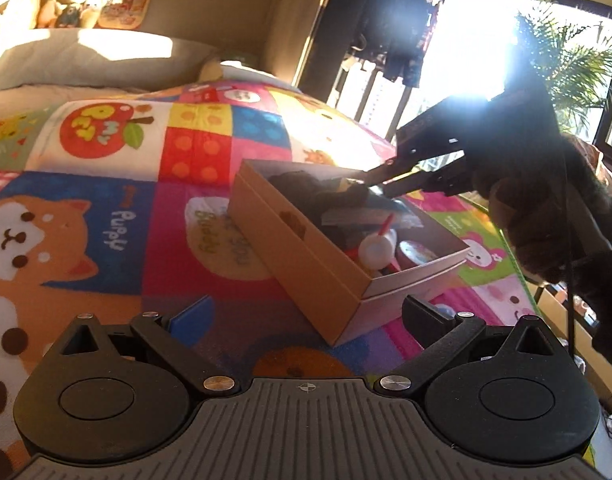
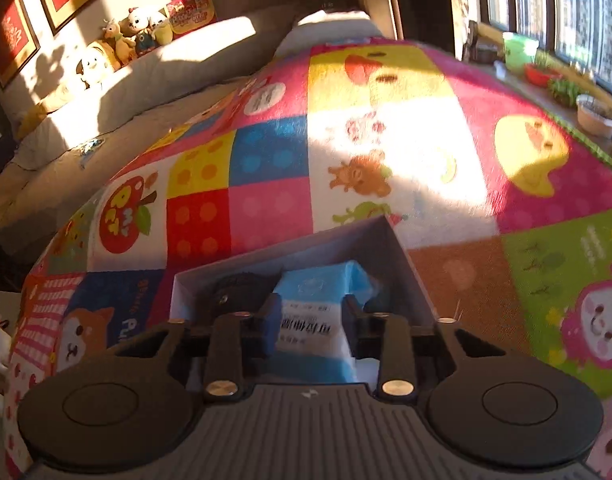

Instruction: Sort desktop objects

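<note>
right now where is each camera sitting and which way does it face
Left wrist: on the left gripper, jaws open, looking across the patchwork mat at the cardboard box; the right gripper and a dark sleeve show.
Right wrist: on the right gripper, looking down into the box, jaws shut on a blue-and-white packet.
Shared: box, mat, plush toys.

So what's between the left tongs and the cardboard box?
Only bare patterned blanket, seen in the left wrist view; the open left tongs hang just short of the cardboard box.
</note>
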`<state>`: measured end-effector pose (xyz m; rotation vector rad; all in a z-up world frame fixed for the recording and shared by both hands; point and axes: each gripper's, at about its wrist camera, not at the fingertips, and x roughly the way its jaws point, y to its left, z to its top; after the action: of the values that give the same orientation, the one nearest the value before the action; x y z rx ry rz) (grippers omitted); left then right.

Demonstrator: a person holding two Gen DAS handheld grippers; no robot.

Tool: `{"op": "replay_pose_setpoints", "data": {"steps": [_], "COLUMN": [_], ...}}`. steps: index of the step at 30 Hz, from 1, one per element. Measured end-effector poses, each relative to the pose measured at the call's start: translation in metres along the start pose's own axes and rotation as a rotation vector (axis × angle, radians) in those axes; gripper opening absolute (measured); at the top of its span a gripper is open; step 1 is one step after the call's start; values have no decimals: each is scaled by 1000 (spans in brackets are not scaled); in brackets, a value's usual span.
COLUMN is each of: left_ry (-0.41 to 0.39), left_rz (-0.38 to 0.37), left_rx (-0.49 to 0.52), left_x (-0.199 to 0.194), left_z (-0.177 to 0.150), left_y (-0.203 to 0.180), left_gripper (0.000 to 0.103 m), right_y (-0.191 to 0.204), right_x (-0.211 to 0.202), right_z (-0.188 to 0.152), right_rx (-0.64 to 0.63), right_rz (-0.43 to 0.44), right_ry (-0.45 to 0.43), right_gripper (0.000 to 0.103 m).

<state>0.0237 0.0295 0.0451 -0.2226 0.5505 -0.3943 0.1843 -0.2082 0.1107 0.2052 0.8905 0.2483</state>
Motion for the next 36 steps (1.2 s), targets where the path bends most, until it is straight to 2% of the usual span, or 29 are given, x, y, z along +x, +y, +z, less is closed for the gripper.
{"op": "replay_pose_setpoints", "data": {"steps": [3, 6, 7, 9, 10, 12, 14, 15, 17, 19, 20, 21, 23, 25, 27, 30, 36], "left_ry": [3, 12, 14, 15, 14, 16, 30, 37, 42, 40, 39, 38, 33, 27, 30, 52, 53], "left_rz": [-15, -1, 11, 30, 34, 38, 49, 51, 36, 10, 0, -5, 10, 49, 101, 132, 193], "left_rx": [35, 47, 49, 50, 52, 57, 52, 43, 25, 31, 51, 75, 126, 161, 173, 151, 165], "left_x": [0, 1, 0, -2, -5, -7, -4, -1, 4, 6, 7, 8, 13, 19, 26, 35, 45], "left_z": [0, -1, -1, -1, -1, -3, -4, -4, -5, -5, -5, -5, -1, 3, 6, 8, 9], "left_y": [-12, -16, -16, -15, -15, -12, -11, -11, -14, -22, -28, -34, -44, -49, -49, -44, -33], "left_gripper": [103, 103, 103, 103, 103, 103, 103, 103, 103, 103, 103, 103, 103, 103, 103, 103, 103], "right_y": [2, 0, 0, 2, 1, -4, -7, -9, -12, -20, -24, -27, -29, -25, -14, -8, -15], "right_x": [5, 16, 22, 38, 44, 38, 14, -2, -14, -10, -3, 4, 9, 16, 28, 37, 22], "right_z": [-10, -10, -10, -12, -13, -16, -16, -14, -10, -8, -9, -12, -16, -15, -16, -16, -29], "right_rx": [69, 185, 208, 195, 195, 189, 141, 102, 49, 34, 40, 52, 83, 124, 113, 83, 70], "right_rz": [46, 186, 203, 175, 143, 178, 193, 167, 82, -8, -28, -24, 12, 80, 55, 45, 54], "right_ry": [4, 51, 71, 104, 110, 94, 12, -42, -94, -80, -44, -13, -13, 2, 16, 12, -20], "right_gripper": [24, 24, 24, 20, 13, 13, 18, 20, 20, 20, 20, 20, 20, 21, 24, 25, 27]}}
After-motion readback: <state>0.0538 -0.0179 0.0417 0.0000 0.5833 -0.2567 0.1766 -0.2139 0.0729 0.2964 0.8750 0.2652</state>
